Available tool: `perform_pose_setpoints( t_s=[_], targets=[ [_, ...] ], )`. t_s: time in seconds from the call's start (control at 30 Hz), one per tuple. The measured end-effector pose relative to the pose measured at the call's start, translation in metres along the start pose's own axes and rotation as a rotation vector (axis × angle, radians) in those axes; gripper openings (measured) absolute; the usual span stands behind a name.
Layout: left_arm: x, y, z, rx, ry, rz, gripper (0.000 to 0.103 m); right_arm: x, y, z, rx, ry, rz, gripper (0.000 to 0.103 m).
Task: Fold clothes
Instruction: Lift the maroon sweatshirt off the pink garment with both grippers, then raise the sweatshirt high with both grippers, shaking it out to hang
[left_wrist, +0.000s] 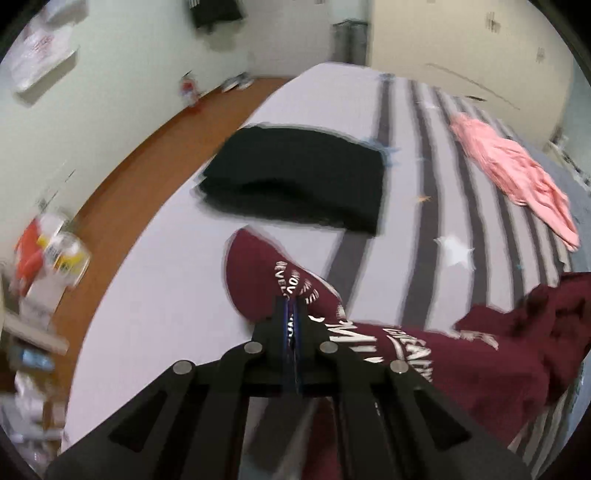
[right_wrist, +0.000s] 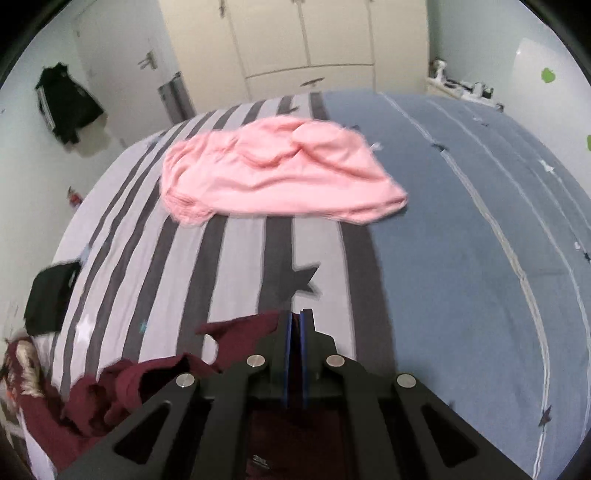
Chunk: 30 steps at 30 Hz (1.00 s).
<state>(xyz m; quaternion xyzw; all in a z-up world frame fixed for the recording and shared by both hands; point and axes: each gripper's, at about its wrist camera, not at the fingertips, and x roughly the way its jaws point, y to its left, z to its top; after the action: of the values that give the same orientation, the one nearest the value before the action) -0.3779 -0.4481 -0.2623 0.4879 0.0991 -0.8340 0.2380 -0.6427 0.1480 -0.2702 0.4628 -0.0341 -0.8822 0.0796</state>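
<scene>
Left gripper (left_wrist: 291, 306): we clamp the maroon printed cotton shirt (left_wrist: 406, 354).
Right gripper (right_wrist: 296, 317): we pinch that shirt's other end.
Shirt: near bed (right_wrist: 461, 258) edge, lifted.
Pink crumpled garment (right_wrist: 277, 173): mid-bed.

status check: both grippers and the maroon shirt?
Left gripper and right gripper both shut on maroon shirt. Folded black garment, pink garment lie clear.

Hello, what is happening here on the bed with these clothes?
A person is folding laundry on a striped bed with a handheld gripper in each hand. Both the left gripper and the right gripper have their jaws closed on the same maroon printed garment, which is bunched up and not yet folded. A black garment already lies folded nearby. A pink garment lies crumpled farther away, untouched.
</scene>
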Motion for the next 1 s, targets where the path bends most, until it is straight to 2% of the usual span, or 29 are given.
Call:
perform_pose_setpoints(
  t_s=[0.03, 0.13, 0.23, 0.27, 0.3, 0.33, 0.37, 0.43, 0.5, 0.53, 0.6, 0.7, 0.77, 0.83, 0.93, 1.0],
  targets=[
    [-0.001, 0.012, -0.01, -0.015, 0.023, 0.031, 0.002, 0.002, -0.003, 0.003, 0.004, 0.007, -0.003, 0.003],
    [0.003, 0.035, -0.046, -0.051, 0.137, 0.06, 0.002, 0.015, -0.011, 0.01, 0.005, 0.039, -0.001, 0.004],
    [-0.008, 0.024, -0.075, -0.027, 0.172, 0.074, 0.003, 0.019, -0.008, 0.005, -0.052, 0.049, -0.002, 0.008],
    [-0.017, 0.015, -0.074, -0.033, 0.135, 0.061, 0.003, 0.017, -0.009, 0.002, -0.063, 0.042, -0.001, 0.01],
    [-0.027, 0.007, -0.072, -0.038, 0.099, 0.048, 0.004, 0.011, -0.012, -0.002, -0.061, 0.032, -0.001, 0.016],
    [-0.036, -0.001, -0.07, -0.043, 0.063, 0.035, 0.009, 0.006, -0.016, -0.006, -0.056, 0.023, -0.002, 0.025],
    [-0.046, -0.01, -0.068, -0.045, 0.028, 0.015, 0.015, 0.001, -0.021, -0.01, -0.049, 0.014, -0.001, 0.029],
    [-0.062, -0.047, -0.054, -0.008, -0.027, -0.094, 0.036, -0.01, -0.034, -0.018, -0.024, -0.001, 0.0, 0.04],
    [-0.067, -0.084, -0.038, 0.049, -0.067, -0.185, 0.049, -0.021, -0.053, -0.032, 0.019, -0.006, -0.005, 0.041],
    [-0.069, -0.105, -0.029, 0.082, -0.086, -0.241, 0.052, -0.024, -0.062, -0.039, 0.04, -0.001, -0.01, 0.043],
    [-0.068, -0.154, -0.011, 0.138, -0.096, -0.357, 0.064, -0.03, -0.083, -0.058, 0.091, 0.022, -0.021, 0.045],
    [-0.038, -0.24, 0.009, 0.258, -0.061, -0.504, 0.066, -0.028, -0.104, -0.084, 0.145, 0.069, -0.024, 0.045],
    [-0.022, -0.294, 0.012, 0.344, -0.018, -0.569, 0.066, -0.026, -0.112, -0.099, 0.17, 0.093, -0.011, 0.045],
    [-0.006, -0.344, 0.007, 0.459, 0.011, -0.61, 0.066, -0.023, -0.113, -0.111, 0.166, 0.108, 0.011, 0.045],
    [0.009, -0.406, -0.005, 0.636, 0.049, -0.63, 0.066, -0.019, -0.106, -0.123, 0.137, 0.124, 0.054, 0.045],
    [0.004, -0.424, -0.01, 0.699, 0.05, -0.636, 0.066, -0.013, -0.098, -0.127, 0.103, 0.127, 0.072, 0.045]
  ],
)
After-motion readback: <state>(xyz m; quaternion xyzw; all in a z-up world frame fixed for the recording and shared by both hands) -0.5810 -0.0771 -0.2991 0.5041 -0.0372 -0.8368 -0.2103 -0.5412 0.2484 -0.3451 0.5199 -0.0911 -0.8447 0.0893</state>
